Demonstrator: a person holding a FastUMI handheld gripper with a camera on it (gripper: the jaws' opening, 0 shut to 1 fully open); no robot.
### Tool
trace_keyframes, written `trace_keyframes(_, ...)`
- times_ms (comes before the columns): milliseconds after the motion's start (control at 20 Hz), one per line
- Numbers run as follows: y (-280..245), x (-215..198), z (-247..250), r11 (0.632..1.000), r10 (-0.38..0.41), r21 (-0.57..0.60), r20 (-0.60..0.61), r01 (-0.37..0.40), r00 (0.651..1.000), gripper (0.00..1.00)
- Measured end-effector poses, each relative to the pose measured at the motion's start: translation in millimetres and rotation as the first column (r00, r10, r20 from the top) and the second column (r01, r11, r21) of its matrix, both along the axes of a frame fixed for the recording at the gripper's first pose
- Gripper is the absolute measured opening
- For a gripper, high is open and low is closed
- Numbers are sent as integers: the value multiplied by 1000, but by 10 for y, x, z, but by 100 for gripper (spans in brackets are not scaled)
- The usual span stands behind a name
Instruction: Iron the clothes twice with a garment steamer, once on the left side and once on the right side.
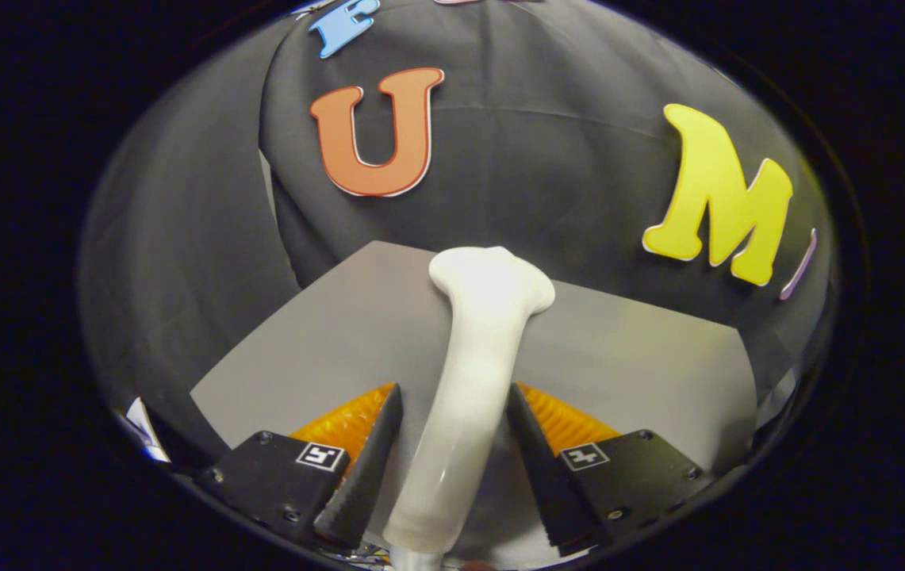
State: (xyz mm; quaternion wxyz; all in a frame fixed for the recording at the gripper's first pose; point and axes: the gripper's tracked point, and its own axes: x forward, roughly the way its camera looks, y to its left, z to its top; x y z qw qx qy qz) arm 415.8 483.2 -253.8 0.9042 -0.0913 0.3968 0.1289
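A white garment steamer (474, 373) lies lengthwise on the grey table (325, 341). Its flared head points away from me, near the table's far edge, and its handle runs back between my fingers. My gripper (453, 388) is open around the handle. A strip of table shows between the handle and the left finger (377, 444). The right fingertip (527, 428) sits right against the handle's side, with a gap further back.
The black cloth wall (547, 159) hangs close behind the table's far edge and wraps round on the left. A small white object (144, 432) shows off the table's left corner, below its edge.
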Motion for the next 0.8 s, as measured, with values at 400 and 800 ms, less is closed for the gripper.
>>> trace_keyframes(400, 158, -19, 60, 998, -47, 44, -4, 47, 999, 43)
trace_keyframes(800, 41, -264, 578, 994, 12, 105, 129, -25, 992, 33)
